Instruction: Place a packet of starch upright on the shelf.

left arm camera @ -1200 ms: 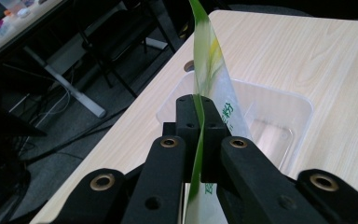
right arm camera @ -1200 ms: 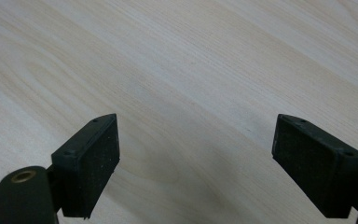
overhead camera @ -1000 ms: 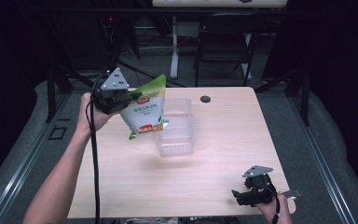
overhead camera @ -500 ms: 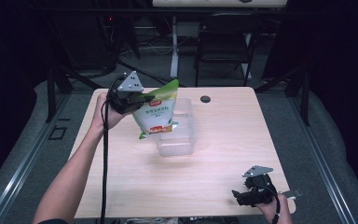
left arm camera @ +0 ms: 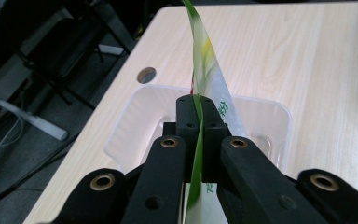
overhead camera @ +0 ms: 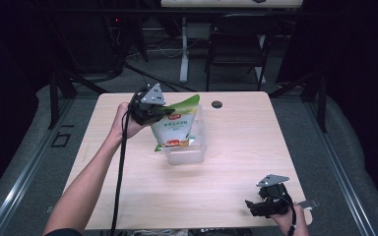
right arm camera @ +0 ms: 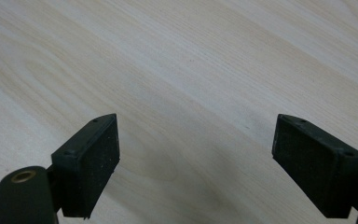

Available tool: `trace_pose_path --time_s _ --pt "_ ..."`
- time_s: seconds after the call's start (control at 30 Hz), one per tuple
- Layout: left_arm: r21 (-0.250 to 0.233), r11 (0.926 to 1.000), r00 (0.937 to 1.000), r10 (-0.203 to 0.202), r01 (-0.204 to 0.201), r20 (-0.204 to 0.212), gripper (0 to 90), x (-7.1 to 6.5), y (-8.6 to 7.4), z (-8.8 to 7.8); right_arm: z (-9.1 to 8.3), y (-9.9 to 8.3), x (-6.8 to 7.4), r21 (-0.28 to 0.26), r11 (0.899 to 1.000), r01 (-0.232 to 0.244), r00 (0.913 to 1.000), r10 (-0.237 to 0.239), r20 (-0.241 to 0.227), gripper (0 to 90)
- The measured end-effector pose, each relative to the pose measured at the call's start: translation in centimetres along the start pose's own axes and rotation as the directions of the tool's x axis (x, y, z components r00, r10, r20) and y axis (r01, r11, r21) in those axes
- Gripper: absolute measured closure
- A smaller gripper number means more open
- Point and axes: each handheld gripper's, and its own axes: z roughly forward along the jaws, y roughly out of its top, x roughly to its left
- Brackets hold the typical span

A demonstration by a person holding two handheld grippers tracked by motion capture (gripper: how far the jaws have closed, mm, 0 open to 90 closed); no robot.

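Observation:
A green and white snack bag (overhead camera: 175, 125) hangs upright over a clear plastic container (overhead camera: 186, 153) near the table's middle, its lower edge at the container's left rim. My left gripper (overhead camera: 163, 112) is shut on the bag's green top edge (left arm camera: 197, 140); in the left gripper view the clear container (left arm camera: 135, 121) lies just below and ahead. At the table's front right corner my right gripper (overhead camera: 251, 205) rests low over the wood. Its jaws stand wide apart in the right gripper view, my right gripper (right arm camera: 196, 163) with only bare table between its pads.
The light wood table (overhead camera: 236, 147) has a round cable hole (overhead camera: 217, 104) at the back centre. A black chair (overhead camera: 236, 44) and desk legs stand beyond the far edge. Dark floor and metal rails run along both sides.
My left hand has carried the bag to the right and down, from the container's left side to over it. The right gripper has stayed put.

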Motion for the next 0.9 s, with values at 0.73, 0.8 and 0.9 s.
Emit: trace_pose_path --time_s 0.73,0.8,0.9 --pt "0.064 0.9974 0.9973 0.029 -0.034 0.067 89.9 -1.2 2.2 5.4 0.2 -0.1 0.1 -0.021 1.0 -0.022 0.9995 0.022 -0.025 14.1" --pt "0.084 0.996 0.9969 0.023 -0.029 0.075 89.9 -1.3 2.4 6.0 0.3 -0.1 0.1 -0.023 0.999 -0.022 0.9995 0.022 -0.021 14.1" --pt "0.101 0.9945 0.9959 0.022 -0.03 0.088 89.6 -1.5 2.9 6.8 0.2 -0.1 0.2 -0.026 0.999 -0.024 0.9995 0.023 -0.023 14.1"
